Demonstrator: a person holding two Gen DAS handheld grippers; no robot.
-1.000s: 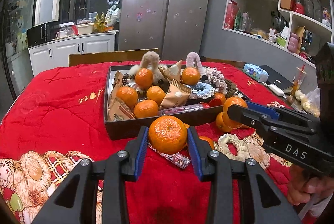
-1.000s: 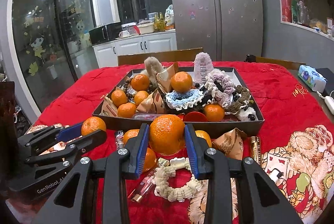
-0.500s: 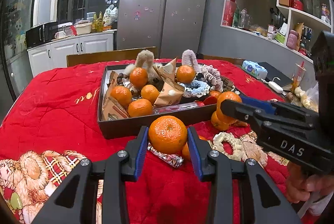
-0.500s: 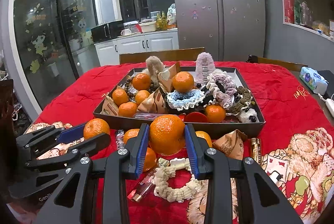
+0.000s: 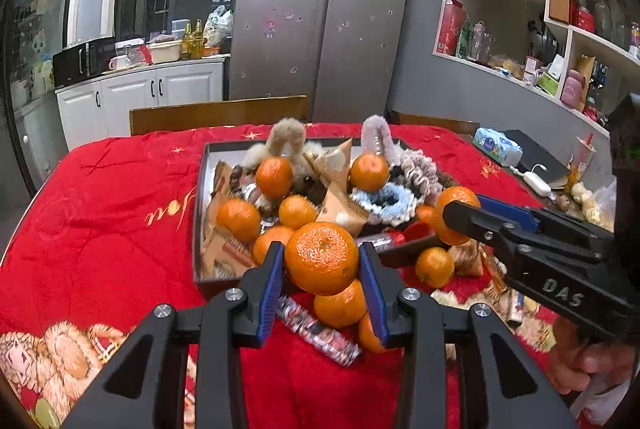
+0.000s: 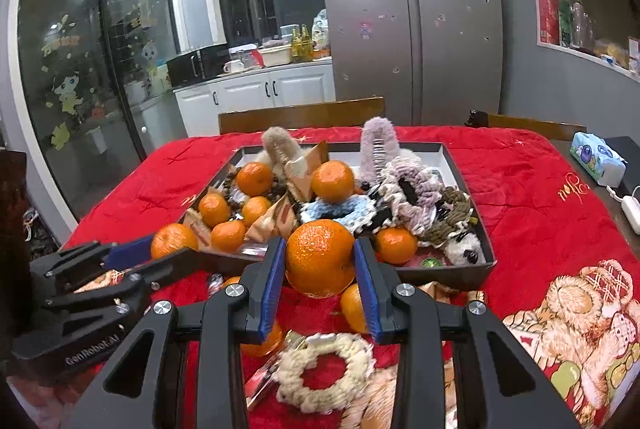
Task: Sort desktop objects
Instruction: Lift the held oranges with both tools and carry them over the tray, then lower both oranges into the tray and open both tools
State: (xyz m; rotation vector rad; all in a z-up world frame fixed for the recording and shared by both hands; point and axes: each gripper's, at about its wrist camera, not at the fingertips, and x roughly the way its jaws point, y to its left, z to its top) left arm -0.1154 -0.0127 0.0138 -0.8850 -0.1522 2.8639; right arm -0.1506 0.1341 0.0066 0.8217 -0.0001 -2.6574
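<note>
My left gripper (image 5: 322, 261) is shut on an orange (image 5: 321, 258), held above the near edge of a dark tray (image 5: 197, 229). My right gripper (image 6: 320, 259) is shut on another orange (image 6: 320, 258), also above the tray's front wall (image 6: 448, 275). The tray holds several oranges (image 6: 333, 180), paper snack packets (image 6: 302, 171) and fluffy hair scrunchies (image 6: 412, 185). Each gripper shows in the other's view, the right one (image 5: 460, 215) at the right, the left one (image 6: 168, 245) at the left, both still gripping oranges.
Loose oranges (image 5: 434, 267), a cream scrunchie (image 6: 320, 369) and wrapped candy sticks (image 5: 316, 329) lie on the red quilted cloth (image 5: 100, 221) before the tray. A tissue pack (image 6: 598, 157) and white charger (image 6: 630, 207) sit at the right. Wooden chairs (image 5: 218, 113) stand behind.
Both grippers have risen and moved forward toward the tray, each still holding its orange; the tray now sits lower and closer in both views.
</note>
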